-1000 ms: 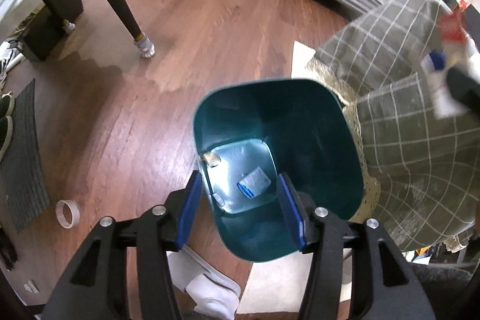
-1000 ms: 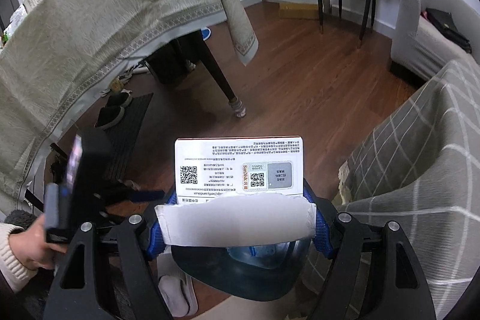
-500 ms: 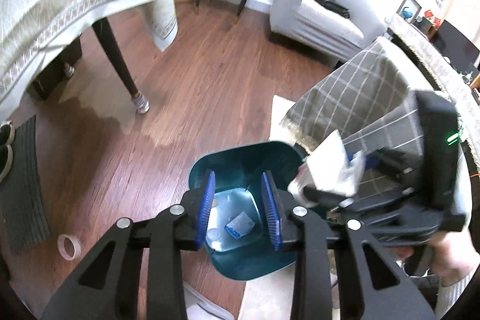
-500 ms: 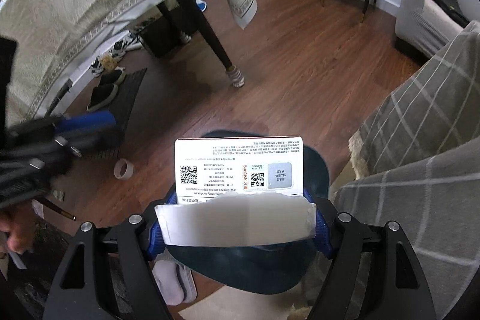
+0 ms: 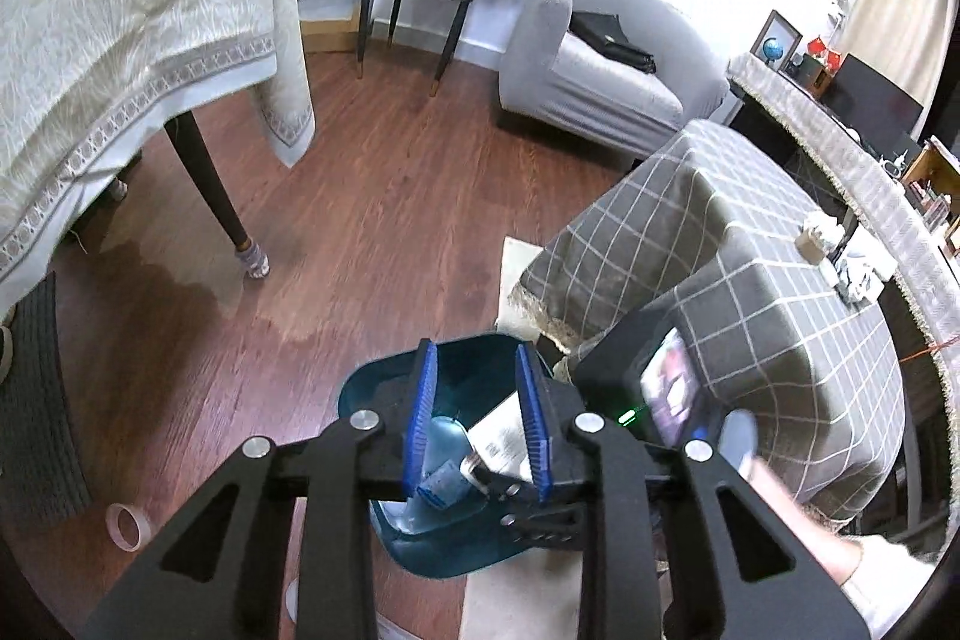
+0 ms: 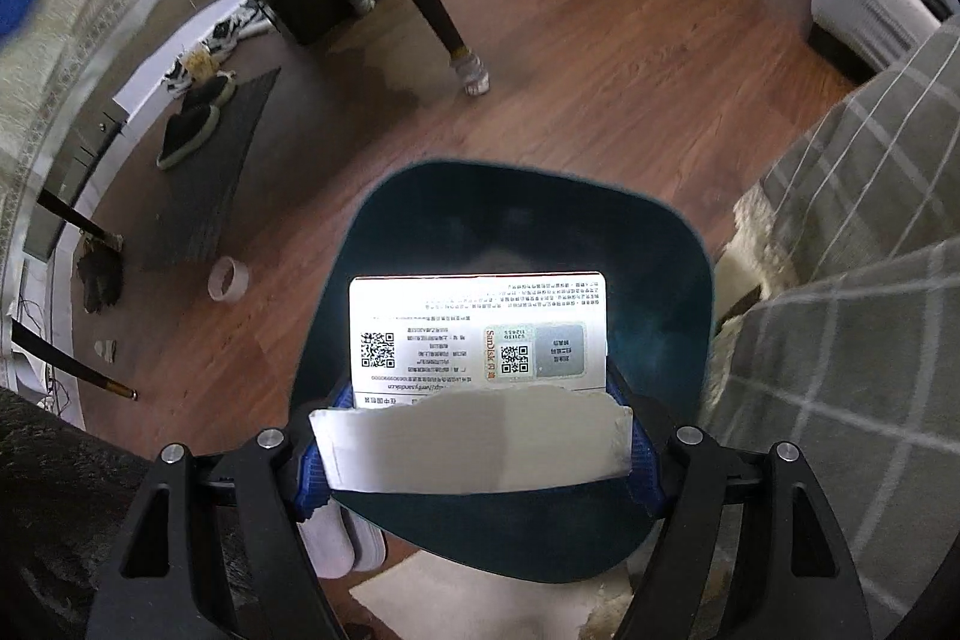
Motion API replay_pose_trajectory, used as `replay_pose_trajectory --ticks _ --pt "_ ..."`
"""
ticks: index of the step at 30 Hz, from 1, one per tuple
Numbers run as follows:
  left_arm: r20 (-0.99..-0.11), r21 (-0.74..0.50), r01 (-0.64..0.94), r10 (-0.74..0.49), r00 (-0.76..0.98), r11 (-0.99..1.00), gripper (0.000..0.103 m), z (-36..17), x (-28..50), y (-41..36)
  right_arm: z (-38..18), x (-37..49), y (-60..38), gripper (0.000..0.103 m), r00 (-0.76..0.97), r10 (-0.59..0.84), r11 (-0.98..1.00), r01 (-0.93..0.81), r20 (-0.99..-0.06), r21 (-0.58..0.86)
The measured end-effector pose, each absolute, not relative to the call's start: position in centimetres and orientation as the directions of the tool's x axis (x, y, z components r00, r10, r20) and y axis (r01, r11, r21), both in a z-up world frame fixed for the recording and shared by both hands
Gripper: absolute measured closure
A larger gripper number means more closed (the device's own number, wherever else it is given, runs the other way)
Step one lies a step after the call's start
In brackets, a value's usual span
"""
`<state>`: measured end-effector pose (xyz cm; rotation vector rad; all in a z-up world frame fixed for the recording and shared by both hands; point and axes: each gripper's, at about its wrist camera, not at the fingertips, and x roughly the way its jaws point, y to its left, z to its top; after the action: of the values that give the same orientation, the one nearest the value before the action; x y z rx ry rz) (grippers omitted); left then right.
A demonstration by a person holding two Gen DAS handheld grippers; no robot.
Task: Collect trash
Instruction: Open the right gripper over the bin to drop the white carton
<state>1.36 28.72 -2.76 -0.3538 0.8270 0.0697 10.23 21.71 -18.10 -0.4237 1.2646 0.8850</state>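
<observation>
R gripper [image 6: 474, 436] clamped on a white printed card pack with torn top flap [image 6: 477, 334], pads on both side edges. It's pointing steeply down, and I see the dark teal plastic bin [image 6: 660, 292] directly under the pack. L gripper [image 5: 477, 430] has just closed, nothing btwn the blue pads; bin [image 5: 372, 388] sits below/ahead of it w/ scraps inside. Roll of tape [image 6: 228, 279] on wood floor [image 6: 600, 70], left of bin.

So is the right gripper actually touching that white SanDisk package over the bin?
Touching. In the right wrist view the right gripper has its blue fingers pressed against both side edges of the white package, holding it above the teal bin.
</observation>
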Motion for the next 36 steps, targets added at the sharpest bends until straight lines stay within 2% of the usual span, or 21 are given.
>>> replay_pose_trajectory --ticks 2,3,5,10,16,18,29,36 --pt "-0.723 -0.283 -0.203 -0.069 0.688 0.937 0.075 -2.1 1.3 28.8 -19.3 10.0 21.9 0.025 0.026 0.303 0.613 -0.771 -0.953 0.174" --pt "-0.716 -0.289 -0.201 -0.072 0.694 0.936 0.075 -1.8 1.3 28.8 -19.9 9.9 21.9 0.019 0.036 0.282 0.619 -0.77 -0.959 0.153" --pt "-0.705 -0.288 -0.196 -0.069 0.705 0.938 0.075 -1.1 1.2 28.8 -20.5 9.7 21.7 0.014 0.038 0.254 0.619 -0.774 -0.967 0.132" --pt "-0.693 -0.289 -0.182 -0.074 0.717 0.94 0.075 -0.3 1.3 28.5 -20.8 9.3 21.0 0.014 0.02 0.236 0.619 -0.774 -0.972 0.134" --pt "-0.669 -0.294 -0.188 -0.061 0.741 0.937 0.072 0.8 1.2 28.7 -16.4 8.9 20.1 0.015 0.05 0.334 0.58 -0.798 -0.941 0.163" --pt "-0.669 -0.289 -0.192 -0.055 0.741 0.938 0.072 1.1 1.4 28.6 -15.0 8.6 20.4 0.022 0.067 0.36 0.567 -0.808 -0.931 0.161" --pt "-0.645 -0.268 -0.182 -0.036 0.763 0.946 0.065 2.2 2.0 26.6 -7.3 7.4 18.9 0.035 0.154 0.5 0.51 -0.848 -0.852 0.145" --pt "-0.589 -0.275 -0.137 -0.055 0.806 0.952 0.059 3.8 2.3 24.7 -3.4 7.9 16.1 0.038 0.252 0.544 0.538 -0.837 -0.801 0.102"
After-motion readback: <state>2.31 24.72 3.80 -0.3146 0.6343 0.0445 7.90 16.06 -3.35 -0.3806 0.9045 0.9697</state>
